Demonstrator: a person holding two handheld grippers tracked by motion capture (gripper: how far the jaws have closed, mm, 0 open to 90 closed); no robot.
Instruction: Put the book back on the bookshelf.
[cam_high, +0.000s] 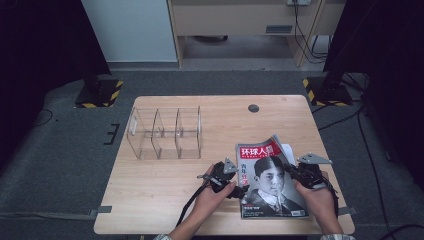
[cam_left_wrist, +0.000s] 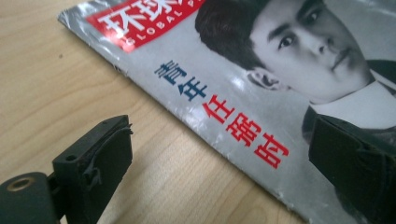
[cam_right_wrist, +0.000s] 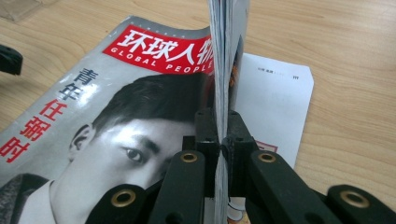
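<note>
On the wooden bench (cam_high: 165, 175), the right gripper (cam_right_wrist: 223, 140) has its fingers clamped tight on the magazine (cam_high: 267, 175), lifting its right edge — likely to raise it off a white sheet (cam_right_wrist: 273, 107) beneath. The left gripper (cam_left_wrist: 219, 163) waits at the spine, fingers spread wide and holding nothing — a clear divided rack (cam_high: 165, 132) stands nearby.

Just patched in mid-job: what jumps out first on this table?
The magazine with its red masthead and portrait cover lies at the table's near right. The right gripper is clamped on its raised right edge; the left gripper stands open at the spine. A clear three-compartment organizer sits at the far left.
</note>
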